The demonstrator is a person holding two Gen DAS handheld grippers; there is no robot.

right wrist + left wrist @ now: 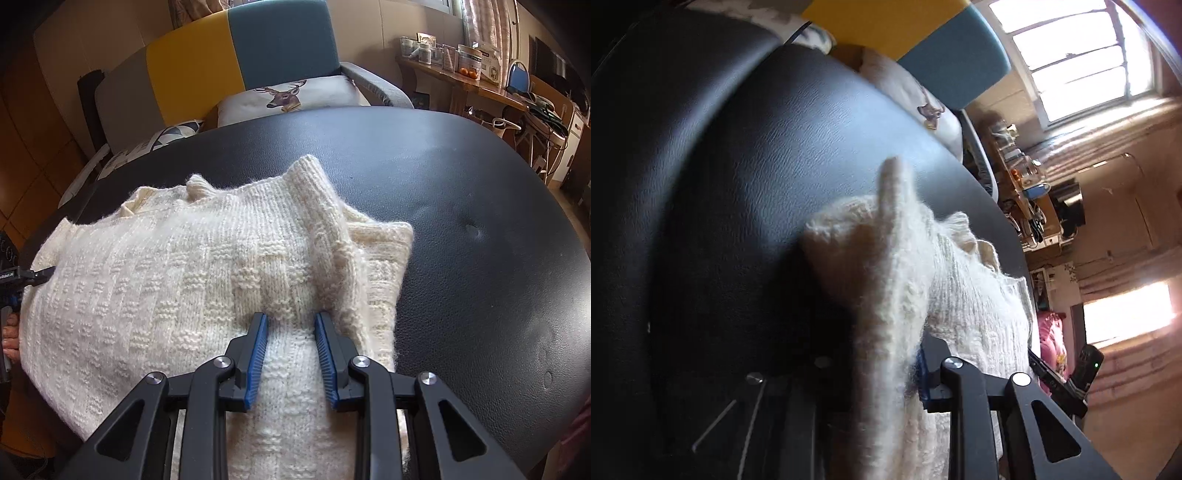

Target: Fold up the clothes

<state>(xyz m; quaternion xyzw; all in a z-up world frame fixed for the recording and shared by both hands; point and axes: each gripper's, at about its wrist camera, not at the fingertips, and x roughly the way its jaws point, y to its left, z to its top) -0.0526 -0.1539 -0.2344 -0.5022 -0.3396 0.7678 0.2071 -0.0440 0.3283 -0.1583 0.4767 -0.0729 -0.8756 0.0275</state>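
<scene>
While pinched at one side by the right gripper [290, 325], sweater [177, 273] spread on the black bench [480, 192], partly doubled over. Left gripper [916, 369] clamped on its other edge, knit bunched between the pads. Probably mid-fold: both edges taken up. Next move calls for lifting together and laying the fold over evenly, without dragging.

hidden: left tongs [916, 373] behind sweater [886, 295] | blurred: sweater fold
</scene>
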